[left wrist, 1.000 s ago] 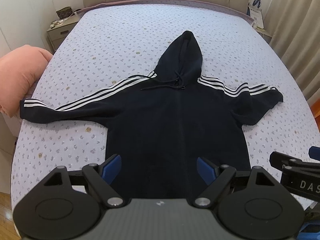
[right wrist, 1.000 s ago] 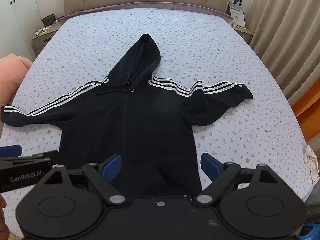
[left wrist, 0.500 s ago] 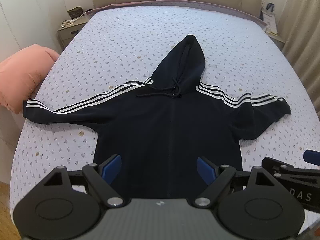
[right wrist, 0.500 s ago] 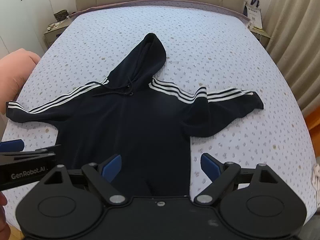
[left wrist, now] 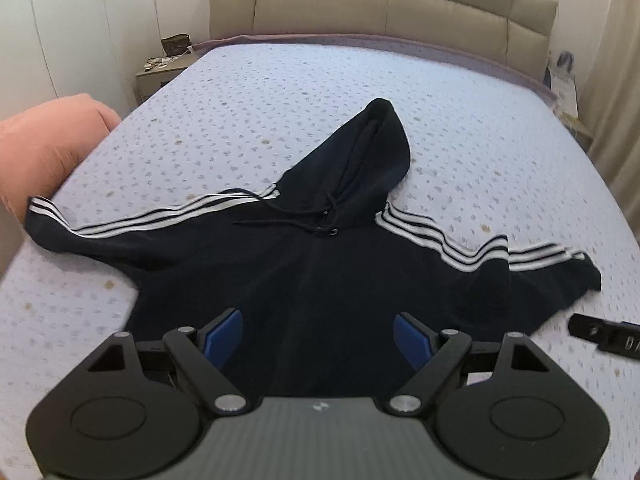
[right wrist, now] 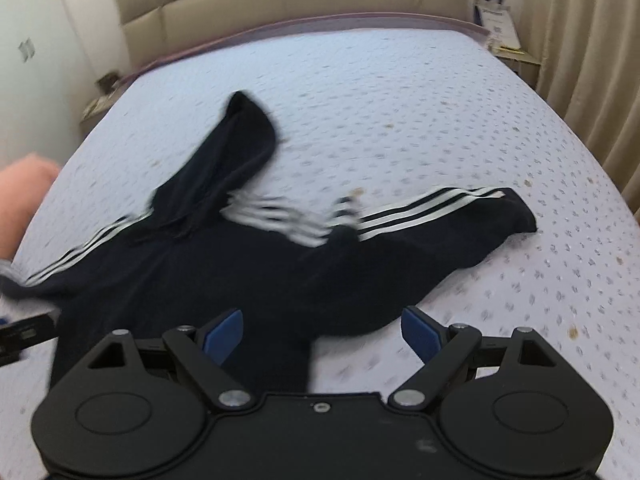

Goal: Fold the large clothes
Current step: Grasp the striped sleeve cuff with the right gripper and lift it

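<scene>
Both tools, left tool (left wrist: 318, 332) and right tool (right wrist: 322, 330), gaped empty above the hoodie (left wrist: 320, 280); pinching hem corners squarely seemed wisest.

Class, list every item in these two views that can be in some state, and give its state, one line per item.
Hoodie: unfolded, lying flat on the bed, sleeves spread out.
Hood: laid flat, pointing toward the headboard.
Drawstring: loose, untied.
Left claw: open, empty, over the hoodie's lower part.
Right claw: open, empty.
Wardrobe doors: closed.
</scene>
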